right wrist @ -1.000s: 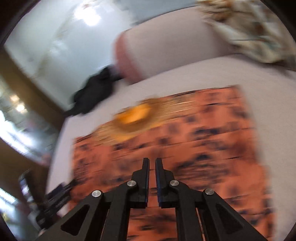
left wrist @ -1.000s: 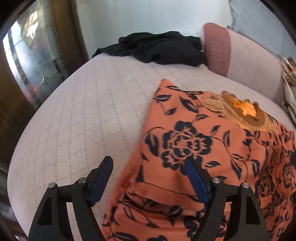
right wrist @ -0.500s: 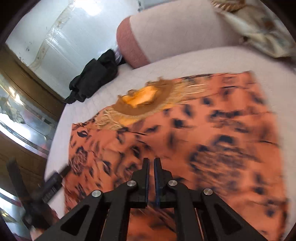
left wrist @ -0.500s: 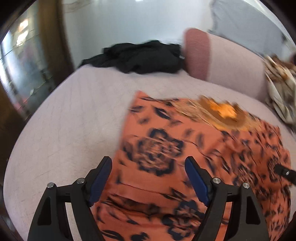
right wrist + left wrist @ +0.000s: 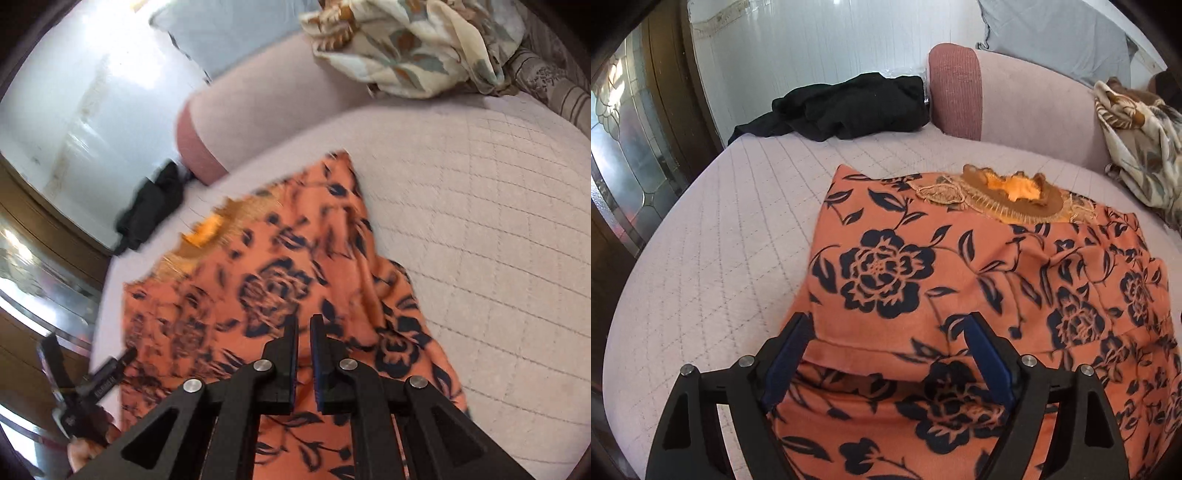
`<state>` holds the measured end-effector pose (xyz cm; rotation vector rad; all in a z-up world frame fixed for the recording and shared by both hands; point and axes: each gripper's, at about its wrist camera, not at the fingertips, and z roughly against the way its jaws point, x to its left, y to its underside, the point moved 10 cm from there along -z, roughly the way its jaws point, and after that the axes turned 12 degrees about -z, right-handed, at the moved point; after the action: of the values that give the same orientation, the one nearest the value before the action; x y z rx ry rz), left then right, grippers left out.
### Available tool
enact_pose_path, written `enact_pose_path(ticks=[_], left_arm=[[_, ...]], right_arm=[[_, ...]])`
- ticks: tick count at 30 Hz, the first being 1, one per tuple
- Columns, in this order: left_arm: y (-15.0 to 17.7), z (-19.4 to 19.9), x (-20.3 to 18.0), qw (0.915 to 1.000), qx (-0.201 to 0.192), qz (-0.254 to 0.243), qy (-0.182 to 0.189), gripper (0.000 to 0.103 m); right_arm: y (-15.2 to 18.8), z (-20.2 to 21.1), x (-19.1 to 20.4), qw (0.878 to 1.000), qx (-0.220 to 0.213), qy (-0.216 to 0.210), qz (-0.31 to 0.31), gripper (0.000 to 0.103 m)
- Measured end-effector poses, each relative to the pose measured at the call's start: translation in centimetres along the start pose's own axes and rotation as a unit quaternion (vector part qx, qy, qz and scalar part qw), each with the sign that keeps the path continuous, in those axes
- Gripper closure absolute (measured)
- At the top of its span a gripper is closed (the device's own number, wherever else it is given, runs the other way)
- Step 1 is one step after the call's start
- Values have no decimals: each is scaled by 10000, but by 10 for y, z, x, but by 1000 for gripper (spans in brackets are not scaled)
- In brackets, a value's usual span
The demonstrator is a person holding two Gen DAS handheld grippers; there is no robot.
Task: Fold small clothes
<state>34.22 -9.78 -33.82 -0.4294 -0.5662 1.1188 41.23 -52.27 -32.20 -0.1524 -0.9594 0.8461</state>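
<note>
Left gripper wide open over orange floral garment, right gripper nearly closed, empty, only its view shows striped cushion at 2 o'clock

left gripper fingers spread wide; right gripper fingers nearly together, a narrow gap.

The orange dress is cut off below the left tongs; its print is blurred beyond the right tongs.
</note>
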Motion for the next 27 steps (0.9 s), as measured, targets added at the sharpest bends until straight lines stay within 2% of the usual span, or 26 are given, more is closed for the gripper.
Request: enact_pose_path(ticks=[2,3,4,5,6,8,13,15,16,17,18,20,23,27], left_arm=[[12,-21,3,9991,393,-84,-92,17],[15,-28,3,9990,436,-85,-86,11],[12,-28,6,9994,300,-50,-159,8],[11,-26,8,9993,333,-64,-175,8],[11,-24,8,9992,378,-91,-121,8],[12,-12,15,9995,291,-53,-87,8],[29,30,51,9993,32,314,-220,8],[46,53,66,9986,-91,391,-357,8],[58,63,72,9979,-117,405,-499,8],[73,74,77,9972,-108,422,-603,8],[86,81,78,9973,-83,443,-578,8],[110,99,70,9978,-38,476,-458,8],[136,130,57,9980,-59,351,-523,8],[145,174,41,9977,-363,247,-510,8]], right_arm=[[-4,-4,-7,9997,-136,-110,-143,94],[-3,-15,-14,9997,-78,-27,-246,94],[2,-32,-25,9992,141,144,-357,94],[8,-47,-33,9977,406,337,-422,92],[9,-55,-36,9971,490,367,-461,93],[1,-46,-26,9983,336,364,-295,91],[2,9,-7,9999,-53,-133,10,89],[3,31,-11,9996,-252,-112,66,70],[5,45,-17,9992,-379,-87,60,64],[9,56,-22,9988,-462,-164,-23,48],[15,66,-28,9982,-523,-276,-137,37],[31,82,-37,9975,-553,-375,-241,36],[59,104,-45,9981,-520,-333,-70,36],[100,129,-51,9985,-397,-255,261,36]])
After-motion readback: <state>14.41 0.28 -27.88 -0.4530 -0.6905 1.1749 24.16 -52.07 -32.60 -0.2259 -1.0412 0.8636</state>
